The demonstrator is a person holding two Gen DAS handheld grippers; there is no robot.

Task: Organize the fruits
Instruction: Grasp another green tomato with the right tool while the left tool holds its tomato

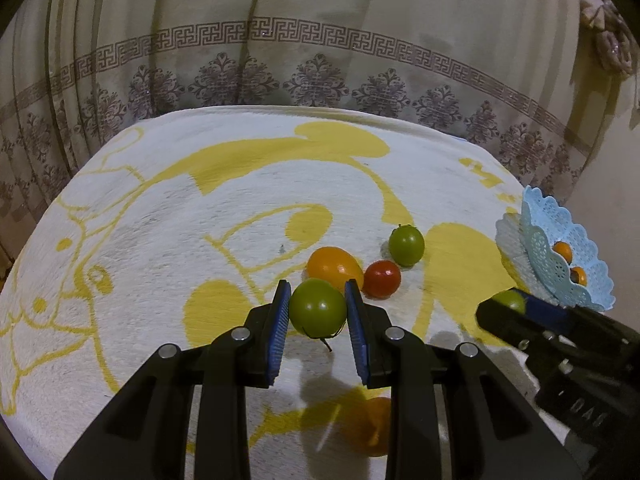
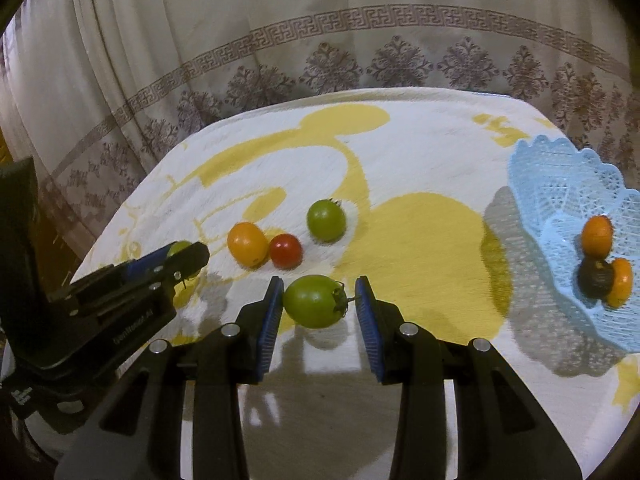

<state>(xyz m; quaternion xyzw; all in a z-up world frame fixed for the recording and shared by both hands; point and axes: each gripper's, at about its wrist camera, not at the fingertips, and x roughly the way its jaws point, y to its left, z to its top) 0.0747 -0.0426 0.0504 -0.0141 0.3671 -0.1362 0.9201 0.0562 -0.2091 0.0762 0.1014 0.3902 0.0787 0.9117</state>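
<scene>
Left gripper point(image 1: 318, 308): closed on a green tomato point(image 1: 317, 307), blue pads pressed to both its sides, held above the tabletop point(image 1: 160, 208).

Right gripper point(image 2: 319, 302): closed on a second green tomato point(image 2: 314, 301), stem end toward the right pad.

Loose on the yellow-patterned cloth beyond: orange tomato point(image 1: 334, 266) touching a red tomato point(image 1: 382, 278); third green tomato point(image 1: 406, 241) just behind them.

Blue lace basket point(image 2: 560, 184), right edge of tabletop: holds two orange fruits point(image 2: 597, 236) and one dark fruit point(image 2: 594, 278).

Patterned curtain point(image 1: 320, 40) behind.
</scene>
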